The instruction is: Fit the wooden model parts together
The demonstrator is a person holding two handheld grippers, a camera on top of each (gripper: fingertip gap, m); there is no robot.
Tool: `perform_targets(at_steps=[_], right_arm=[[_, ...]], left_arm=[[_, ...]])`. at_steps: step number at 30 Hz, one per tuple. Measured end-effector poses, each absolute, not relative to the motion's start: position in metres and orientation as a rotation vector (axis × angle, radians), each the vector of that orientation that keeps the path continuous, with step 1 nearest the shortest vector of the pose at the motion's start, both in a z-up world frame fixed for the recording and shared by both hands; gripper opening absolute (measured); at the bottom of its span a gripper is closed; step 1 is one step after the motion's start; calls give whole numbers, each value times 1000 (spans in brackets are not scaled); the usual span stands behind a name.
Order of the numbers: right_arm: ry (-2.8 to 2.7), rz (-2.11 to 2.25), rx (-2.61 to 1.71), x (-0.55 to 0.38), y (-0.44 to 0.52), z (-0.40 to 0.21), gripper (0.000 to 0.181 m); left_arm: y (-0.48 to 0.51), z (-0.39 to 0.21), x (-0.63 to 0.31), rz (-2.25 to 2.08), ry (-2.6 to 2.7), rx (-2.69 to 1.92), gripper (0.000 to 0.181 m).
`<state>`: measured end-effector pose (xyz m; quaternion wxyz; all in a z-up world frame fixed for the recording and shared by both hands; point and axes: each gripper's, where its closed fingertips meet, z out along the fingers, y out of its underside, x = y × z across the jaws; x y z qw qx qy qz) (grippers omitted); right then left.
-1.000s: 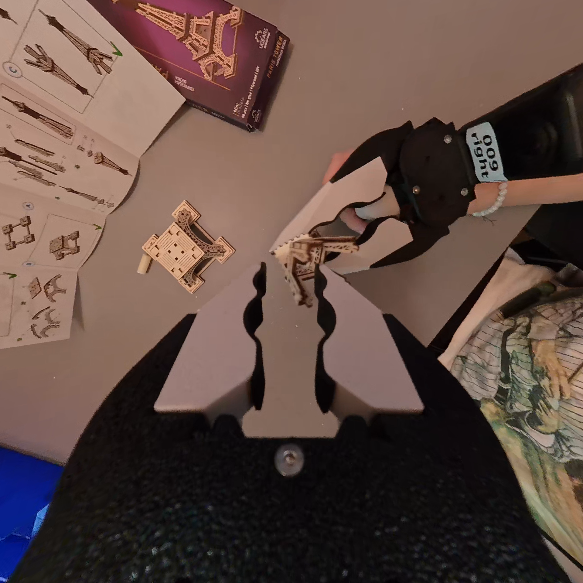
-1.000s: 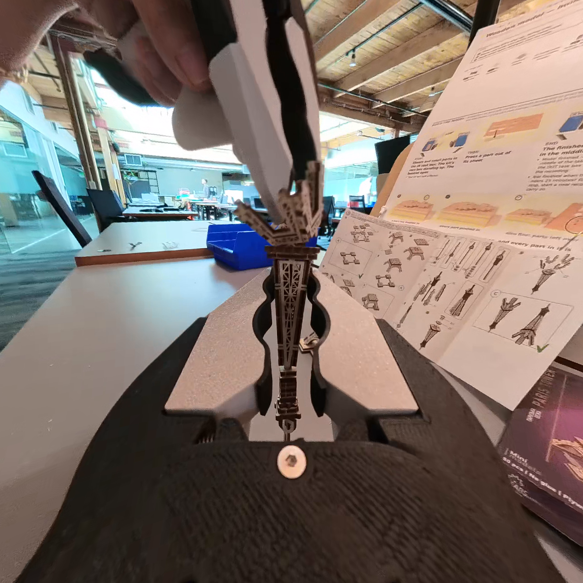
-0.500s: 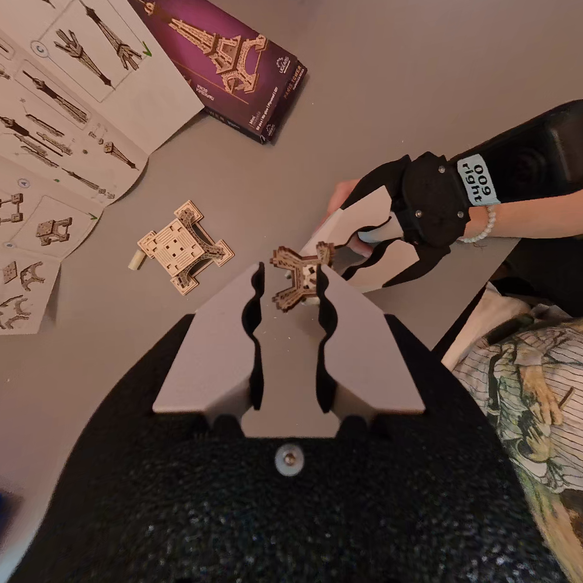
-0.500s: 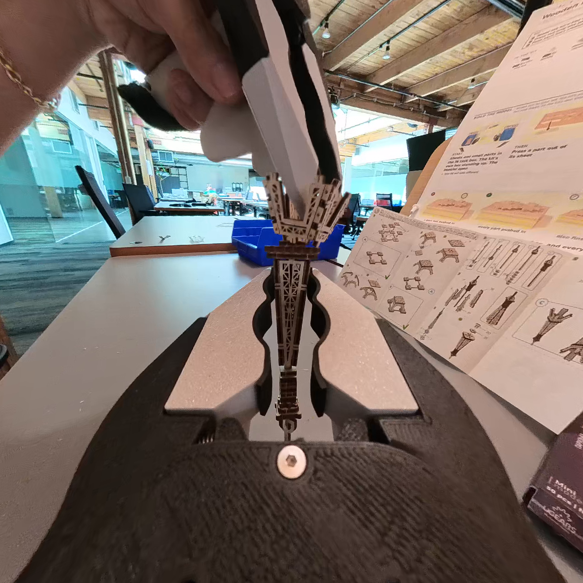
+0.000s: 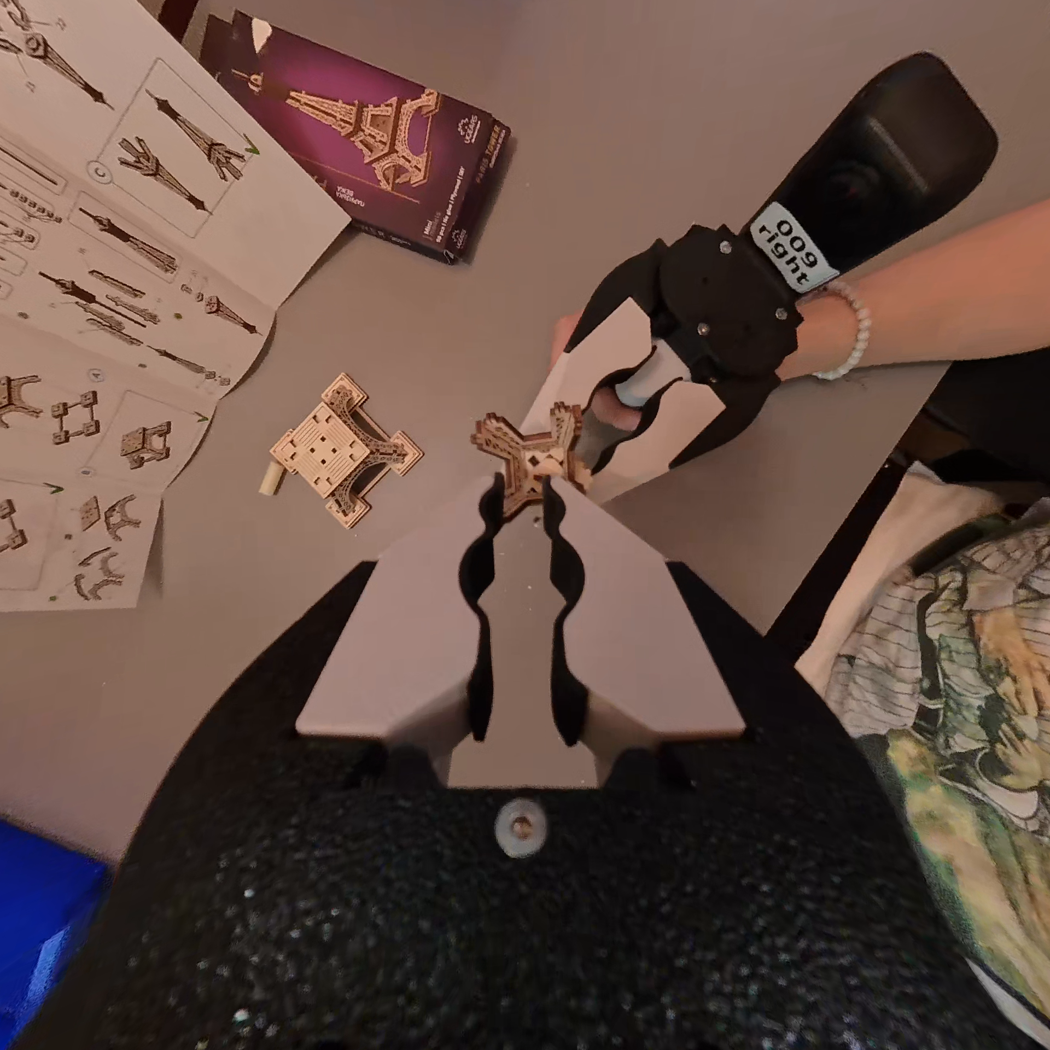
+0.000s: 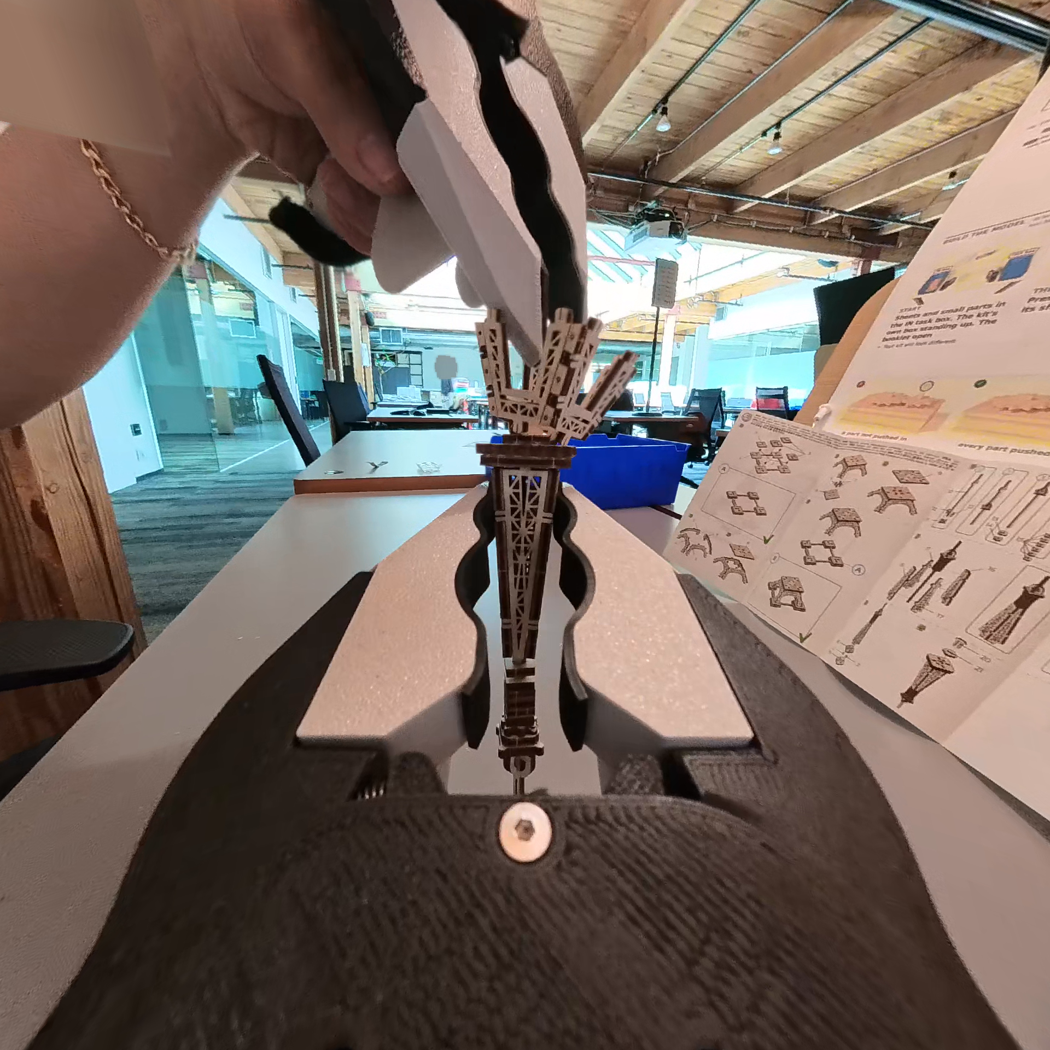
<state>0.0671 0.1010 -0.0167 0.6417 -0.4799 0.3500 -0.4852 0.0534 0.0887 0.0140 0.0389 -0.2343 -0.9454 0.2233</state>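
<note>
My right gripper point(image 6: 523, 500) is shut on the slim spire of a wooden lattice tower section point(image 6: 523, 545). The spire points back at the camera and the four splayed legs point(image 6: 545, 386) point away. In the left wrist view the section point(image 5: 531, 454) is seen end-on, held by the right gripper point(image 5: 562, 454). My left gripper point(image 5: 523, 483) comes down from above point(image 6: 540, 335), and its jaws are closed on one leg. The square wooden tower base point(image 5: 346, 449) lies on the grey table point(image 5: 568, 113), left of both grippers, with a small pale peg point(image 5: 273, 480) beside it.
A folded instruction sheet point(image 5: 113, 284) lies at the left and stands propped in the right wrist view point(image 6: 852, 540). A purple kit box point(image 5: 386, 153) lies at the back. A blue bin point(image 6: 625, 471) sits beyond. The table edge and patterned cloth point(image 5: 937, 682) are at the right. My left and right fingertips are right by each other. The right tips stand about 15 cm off the square wooden tower base point(image 5: 346, 449). Both grippers' tips are roughly 25 cm from the small pale peg point(image 5: 273, 480).
The right gripper turned the tower section so its legs face the left gripper. The left gripper moved in over the legs and its jaws narrowed onto one leg.
</note>
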Motion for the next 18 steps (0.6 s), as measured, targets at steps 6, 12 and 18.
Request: perform_targets(at_steps=[6,12,18], right_arm=[[834,-1183,-1123,70,98,-21,17],[873,-1213,-1126,72,97,-24,17],[810,-1108,-1111,70,111,-23,17]], left_arm=[[97,4,51,564,-2973,-747,8],[95,1,48,514,-2901,-643,1],[95,-2,42,473,-2828,-687,0]])
